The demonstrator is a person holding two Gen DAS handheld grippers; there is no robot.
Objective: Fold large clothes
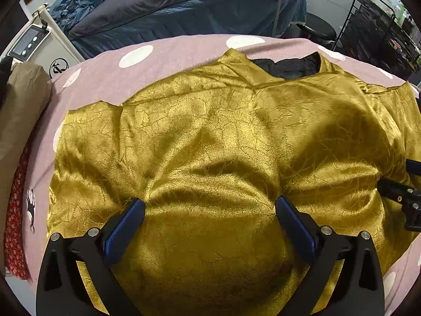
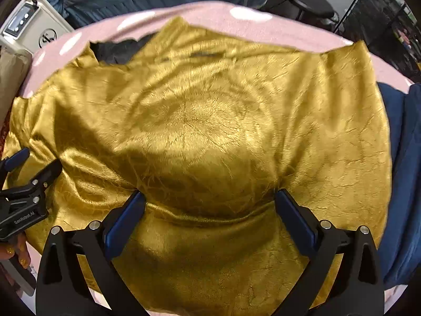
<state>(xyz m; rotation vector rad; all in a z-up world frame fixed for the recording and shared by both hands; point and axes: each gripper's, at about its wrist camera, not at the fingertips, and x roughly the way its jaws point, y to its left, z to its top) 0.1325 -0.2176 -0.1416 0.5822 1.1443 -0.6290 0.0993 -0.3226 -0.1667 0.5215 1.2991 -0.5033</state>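
The gold garment [image 1: 210, 137] lies spread on the pink cloth [image 1: 168, 55]; both the left gripper [image 1: 210, 205] and right gripper [image 2: 210, 200] point down at it, jaws spread wide, pinching nothing.

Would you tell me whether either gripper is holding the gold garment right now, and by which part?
Nothing is held. The left gripper and right gripper both stand open, fingertips down on the gold garment.

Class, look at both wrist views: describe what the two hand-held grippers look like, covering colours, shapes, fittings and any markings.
Both the left gripper and right gripper have black angular frames with triangular cut-outs and round silver bolts. Each finger carries a flat blue pad. The right wrist view shows white lettering, "GenRobot.AI", on the left gripper's body. No cables or sleeves show.
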